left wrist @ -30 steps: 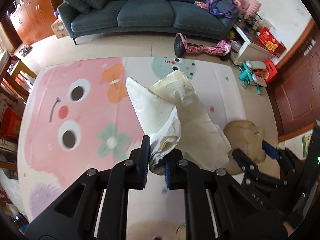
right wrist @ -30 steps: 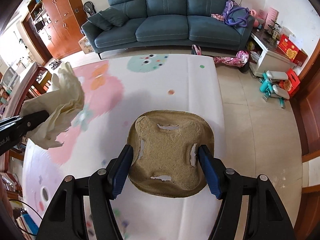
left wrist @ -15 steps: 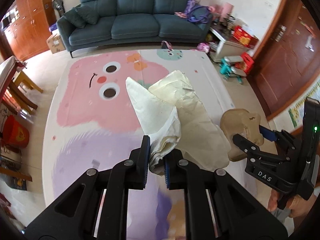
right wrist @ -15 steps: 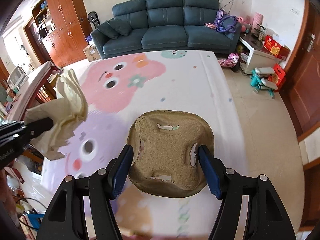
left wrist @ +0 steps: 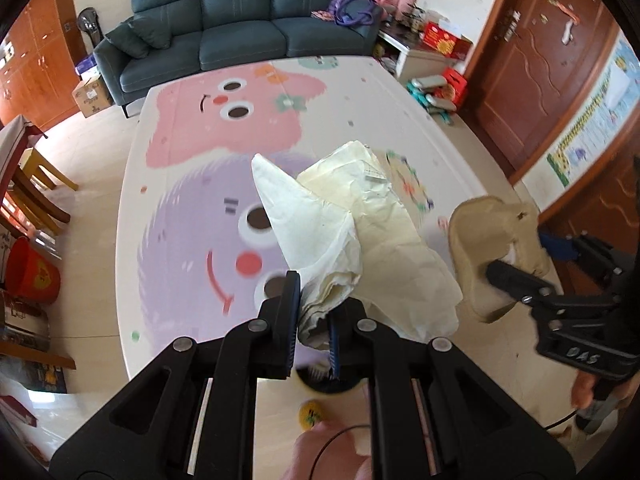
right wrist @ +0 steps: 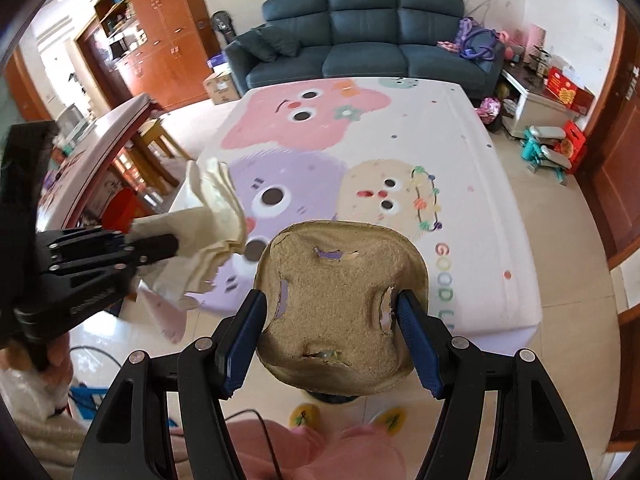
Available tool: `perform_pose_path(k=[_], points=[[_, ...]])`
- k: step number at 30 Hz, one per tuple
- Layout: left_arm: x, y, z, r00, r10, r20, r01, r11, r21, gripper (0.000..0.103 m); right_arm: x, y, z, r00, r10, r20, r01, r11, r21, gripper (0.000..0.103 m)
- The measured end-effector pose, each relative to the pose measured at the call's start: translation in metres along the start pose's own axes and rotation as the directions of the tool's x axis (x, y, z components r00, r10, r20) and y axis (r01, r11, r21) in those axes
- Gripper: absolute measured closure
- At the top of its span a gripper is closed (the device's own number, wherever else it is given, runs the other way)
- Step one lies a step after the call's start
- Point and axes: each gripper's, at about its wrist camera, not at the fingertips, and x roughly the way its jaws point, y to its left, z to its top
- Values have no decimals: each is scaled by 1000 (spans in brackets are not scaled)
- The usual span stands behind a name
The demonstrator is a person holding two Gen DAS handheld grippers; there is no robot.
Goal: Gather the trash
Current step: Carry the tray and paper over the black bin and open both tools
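My left gripper (left wrist: pixel 314 312) is shut on a bunch of crumpled cream paper bags and white tissue (left wrist: pixel 352 236), which sticks up above the jaws. In the right wrist view the same paper bunch (right wrist: pixel 208 216) shows at the left, clamped in the left gripper (right wrist: pixel 168 246). My right gripper (right wrist: pixel 332 316) is shut on a brown pulp cup carrier (right wrist: pixel 340 304), its blue pads pressing both sides. That cup carrier (left wrist: pixel 492 256) also appears at the right of the left wrist view. Both grippers hang over the near edge of a cartoon play mat (right wrist: pixel 360 152).
A dark trash bin (right wrist: pixel 332 396) peeks out just beneath the carrier. The person's yellow slippers (right wrist: pixel 304 416) and pink trousers (right wrist: pixel 304 448) are below. A blue sofa (right wrist: pixel 360 40) stands at the far end, toys (right wrist: pixel 548 152) to the right, a table (right wrist: pixel 100 152) to the left.
Both grippers have travelled back along the mat toward its near edge, still holding the paper and the carrier. The floor, slippers and bin have come into view below.
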Motion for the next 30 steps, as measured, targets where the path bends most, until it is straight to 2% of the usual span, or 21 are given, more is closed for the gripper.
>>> perform_pose_path(k=[4,5,9,12,15,24,30], points=[[-13,-5,-39,1000,7,-24,-6,999,31,93,-10,-2,-10,999,17,-34,-18,999,-28,36],[-15,-7,-44,1000,3,-29,-2,1000,31,93,-8,-10,-4,999,22,-43,-23,999,-29,36],[-21,-16,-60,999,-13,-42,14,1000,10,93,1,-23,-16,994,45,-102,-50,998,-40,36],[-29,-25,-80,999,-3,-36,3,1000,-8,93,13,-34,-33,986,76,-151,-79,997,-18,36],[-27,-39,-99,998,8,-62,-9,1000,-26,93,28,-44,-55,975,111,-191,-112,994,8,36],[20,-77,-183,980,49,-191,-56,998,-33,93,121,-66,-124,942,137,-306,-117,990,84,36],[90,-74,-224,964,50,-262,-69,996,-62,93,215,-93,-172,920,146,-363,-85,980,178,36]])
